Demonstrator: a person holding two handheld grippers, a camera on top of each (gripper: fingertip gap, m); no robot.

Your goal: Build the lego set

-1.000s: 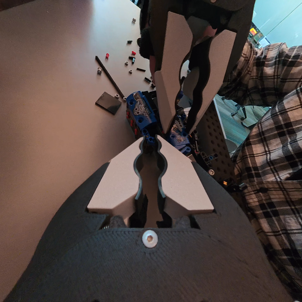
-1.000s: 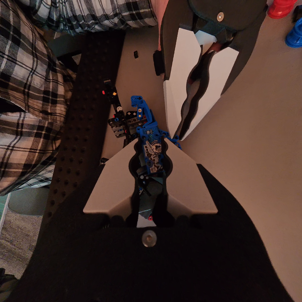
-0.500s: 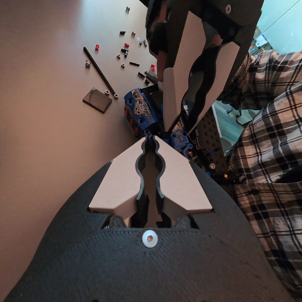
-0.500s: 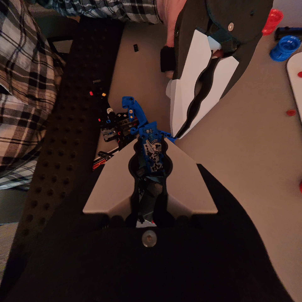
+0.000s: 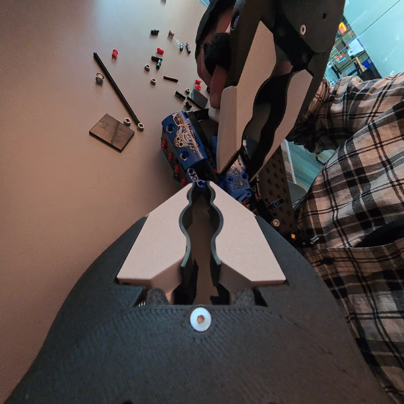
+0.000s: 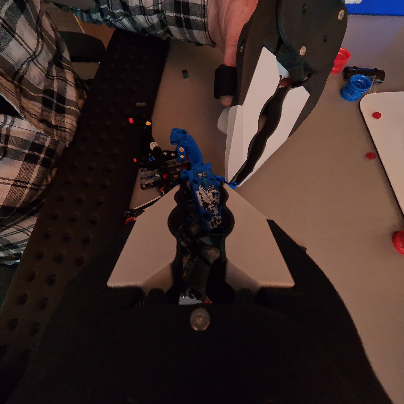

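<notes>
The partly built blue-and-black lego model (image 6: 207, 196) is clamped between the jaws of the right gripper (image 6: 202, 185), its printed blue panel lying lengthwise in the gap, above the beige counter (image 5: 54, 196). A small blue connector (image 5: 200, 183) at the model's edge is pinched by the nearly closed jaws of the left gripper (image 5: 201, 185). Loose red, grey and black pins (image 5: 153, 63) are scattered on the counter well apart.

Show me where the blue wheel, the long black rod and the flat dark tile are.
blue wheel (image 6: 356, 87): right wrist view, on its ribbed side.
long black rod (image 5: 115, 87): left wrist view, on its middle.
flat dark tile (image 5: 111, 131): left wrist view, on its top face.
</notes>
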